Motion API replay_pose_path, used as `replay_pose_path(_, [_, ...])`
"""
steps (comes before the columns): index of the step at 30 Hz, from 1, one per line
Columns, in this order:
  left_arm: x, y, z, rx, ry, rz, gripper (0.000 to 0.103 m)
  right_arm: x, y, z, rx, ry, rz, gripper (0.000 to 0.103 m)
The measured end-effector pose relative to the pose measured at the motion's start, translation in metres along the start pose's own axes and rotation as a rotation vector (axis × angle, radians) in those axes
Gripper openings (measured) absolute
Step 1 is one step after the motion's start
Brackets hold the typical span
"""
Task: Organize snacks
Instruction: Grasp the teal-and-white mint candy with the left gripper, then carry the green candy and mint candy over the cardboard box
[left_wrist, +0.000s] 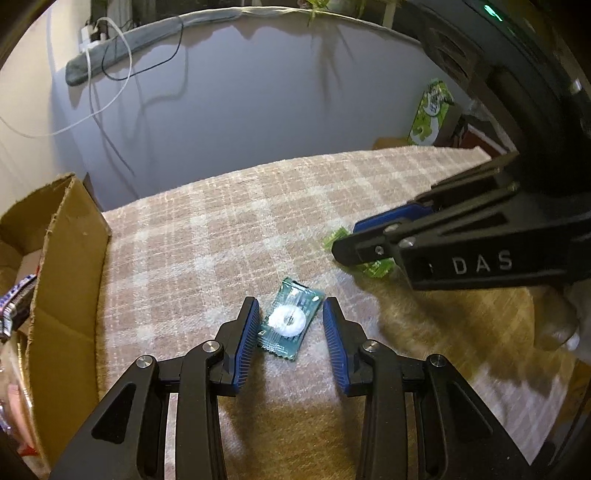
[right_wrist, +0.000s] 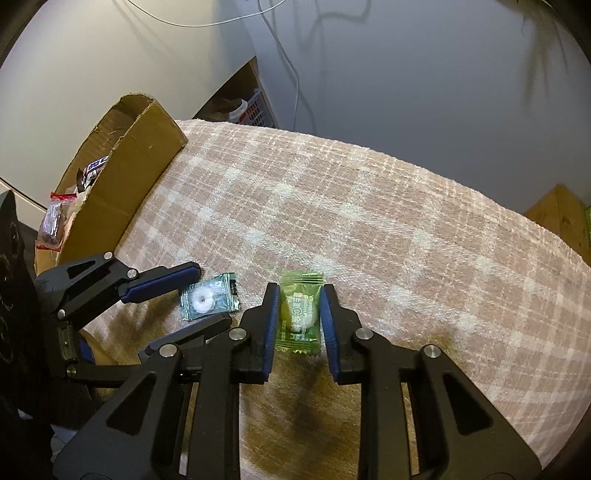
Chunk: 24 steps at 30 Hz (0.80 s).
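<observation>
Left hand-held gripper (left_wrist: 290, 321): jaws spread around the teal mint packet (left_wrist: 290, 319), not clearly pressing it.
Right hand-held gripper (right_wrist: 298, 314): jaws pinching the green candy packet (right_wrist: 300, 312).
Place: both packets lie mid-surface on the plaid cloth (right_wrist: 369, 221); cardboard box (right_wrist: 140, 155) at its left edge.
Risk: slick wrappers could slip out or drag the cloth.

table cover (right_wrist: 369, 206): woven cloth, looking rough and matt, plaid
box (right_wrist: 122, 177): brown corrugated cardboard, showing ragged torn edges
teal candy (left_wrist: 290, 319): clear glossy plastic wrapper, catching glare
green candy (right_wrist: 300, 314): shiny translucent plastic wrapper
left gripper (left_wrist: 290, 325): matt black plastic, ribbed blue pads, bright metal pins
right gripper (right_wrist: 298, 317): showing the same finish
</observation>
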<state>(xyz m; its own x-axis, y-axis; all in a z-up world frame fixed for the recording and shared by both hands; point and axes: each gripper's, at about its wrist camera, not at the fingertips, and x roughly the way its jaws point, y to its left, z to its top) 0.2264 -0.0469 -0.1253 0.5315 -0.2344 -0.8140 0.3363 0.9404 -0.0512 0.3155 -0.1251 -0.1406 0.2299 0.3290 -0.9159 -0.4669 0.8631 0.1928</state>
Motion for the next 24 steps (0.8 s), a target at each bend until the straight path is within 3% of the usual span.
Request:
replay_pose_path(4, [-0.002, -0.008, -0.003, 0.036, -0.004, 0.036, 0.022, 0.0, -0.001, -0.002, 0.001, -0.001, 0.001, 0.023])
replay_pose_path(12, [-0.006, -0.008, -0.008, 0.001, -0.012, 0.056, 0.019, -0.006, 0.002, -0.013, -0.019, -0.022, -0.032, 0.022])
replay_pose_path(24, [-0.037, 0.001, -0.015, -0.052, -0.066, 0.057, 0.019, -0.026, 0.004, -0.019, -0.011, -0.059, -0.016, 0.022])
